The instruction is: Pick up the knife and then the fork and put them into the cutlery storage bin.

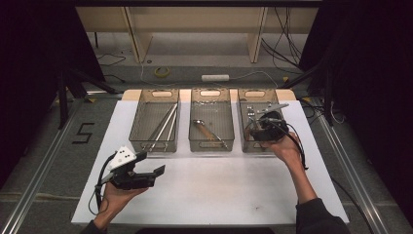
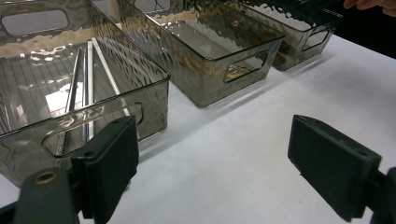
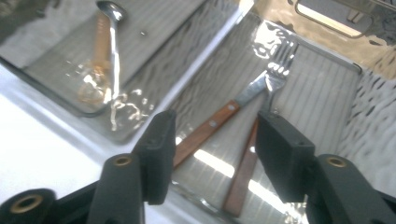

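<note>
Right hand-held gripper [image 3: 212, 156] sits over the right bin [image 1: 246, 141], jaws apart, nothing between the pads. From above it hides most of that bin's contents. Its own view shows two wooden-handled forks [image 3: 243, 100] lying crossed on the bin floor, just past the jaw tips; the second fork's handle [image 3: 240, 179] is partly behind the right jaw. Left hand-held gripper [image 1: 146, 174] hovers over the white surface [image 1: 219, 185] at near left, jaws wide apart, empty. Count: three smoky clear bins in a row. Left bin [image 1: 139, 124] holds long thin metal rods (count unclear, glare). Middle bin [image 1: 195, 141]: one wooden-handled spoon [image 1: 204, 129].
</note>
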### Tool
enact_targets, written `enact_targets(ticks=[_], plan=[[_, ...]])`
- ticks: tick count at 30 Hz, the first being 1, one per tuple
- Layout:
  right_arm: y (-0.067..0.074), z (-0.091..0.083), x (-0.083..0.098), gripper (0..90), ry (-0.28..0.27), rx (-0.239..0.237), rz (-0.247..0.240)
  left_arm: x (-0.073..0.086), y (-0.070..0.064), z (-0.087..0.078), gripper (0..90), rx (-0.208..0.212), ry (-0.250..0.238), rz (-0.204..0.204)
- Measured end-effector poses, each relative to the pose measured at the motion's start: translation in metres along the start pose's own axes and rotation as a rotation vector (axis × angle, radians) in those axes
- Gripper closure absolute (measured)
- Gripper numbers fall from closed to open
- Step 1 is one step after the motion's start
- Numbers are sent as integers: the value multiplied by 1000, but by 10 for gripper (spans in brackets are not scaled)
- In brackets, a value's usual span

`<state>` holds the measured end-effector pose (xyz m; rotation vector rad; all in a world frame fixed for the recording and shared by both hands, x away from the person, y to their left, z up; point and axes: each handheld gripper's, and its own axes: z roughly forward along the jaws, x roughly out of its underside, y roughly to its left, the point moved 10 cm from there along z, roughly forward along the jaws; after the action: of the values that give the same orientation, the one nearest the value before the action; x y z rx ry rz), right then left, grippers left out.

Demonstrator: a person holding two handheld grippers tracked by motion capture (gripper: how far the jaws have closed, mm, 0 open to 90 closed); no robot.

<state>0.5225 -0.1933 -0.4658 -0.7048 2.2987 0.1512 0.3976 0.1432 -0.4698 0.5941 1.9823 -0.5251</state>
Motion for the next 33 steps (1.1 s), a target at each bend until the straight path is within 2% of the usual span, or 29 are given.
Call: enact_targets(ticks=[5, 8, 13, 15, 19, 21, 33], plan=[[13, -6, 3, 410, -39, -53, 26, 0, 0, 0, 158, 1, -1, 0], [22, -12, 4, 392, -88, -91, 49, 0, 0, 0, 158, 1, 0, -1], [37, -20, 8, 369, -149, -144, 57, 0, -1, 0, 158, 4, 0, -7], [44, -24, 10, 362, -177, -185, 68, 0, -1, 1, 158, 7, 1, -8], [56, -31, 14, 338, -207, -234, 69, -1, -2, 1, 158, 9, 0, -5], [60, -34, 15, 336, -235, -241, 63, -1, -2, 1, 158, 9, 1, -6], [83, -49, 30, 305, -291, -312, 40, 1, -3, 0, 158, 23, 2, -12]])
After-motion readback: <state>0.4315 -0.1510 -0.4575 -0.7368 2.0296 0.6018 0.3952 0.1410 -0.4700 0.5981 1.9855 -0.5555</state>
